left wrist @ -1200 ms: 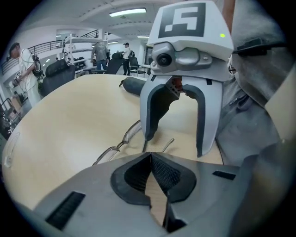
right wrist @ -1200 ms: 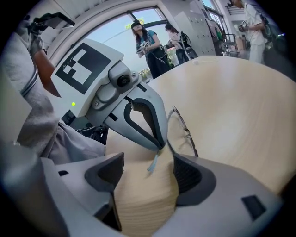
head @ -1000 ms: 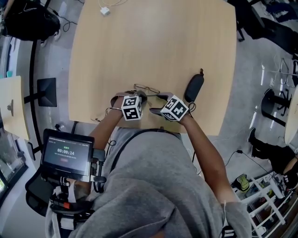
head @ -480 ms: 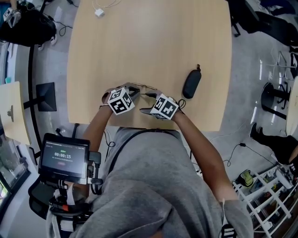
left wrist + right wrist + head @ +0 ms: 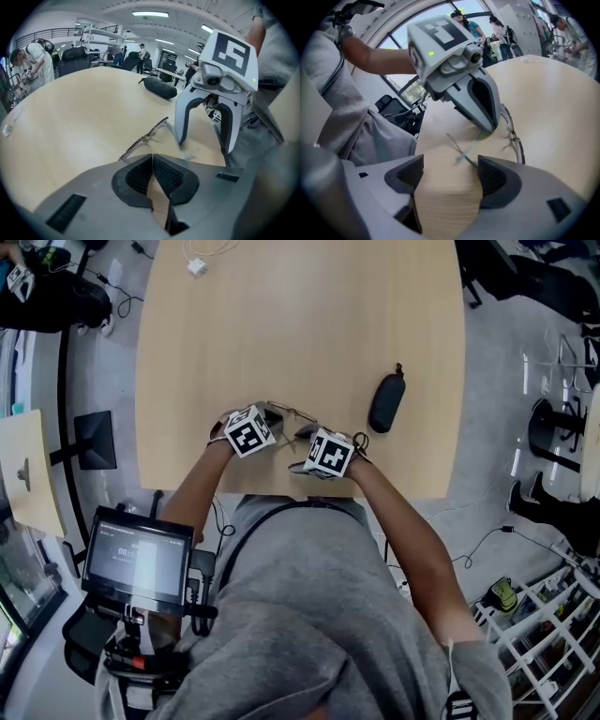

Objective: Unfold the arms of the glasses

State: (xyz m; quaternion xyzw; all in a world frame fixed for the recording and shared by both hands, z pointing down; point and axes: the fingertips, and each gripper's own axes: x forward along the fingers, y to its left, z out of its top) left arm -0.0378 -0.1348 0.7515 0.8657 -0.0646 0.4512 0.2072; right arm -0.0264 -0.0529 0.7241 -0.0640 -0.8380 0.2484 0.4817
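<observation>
Two tongs are working the glasses [image 5: 144,138]: unfolding under way.
Left tongs [image 5: 151,155] are apparently clenching the frame at their tips; right tongs [image 5: 450,166] are opening, the teal-tipped arm [image 5: 464,157] lying loose between them on the worktop [image 5: 562,93], likely needing a fresh pinch and outward swing.

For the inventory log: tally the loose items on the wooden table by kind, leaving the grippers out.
Thin metal-framed glasses: 1
Dark oblong case: 1
Small white plug on a white cable: 1
Total: 3
</observation>
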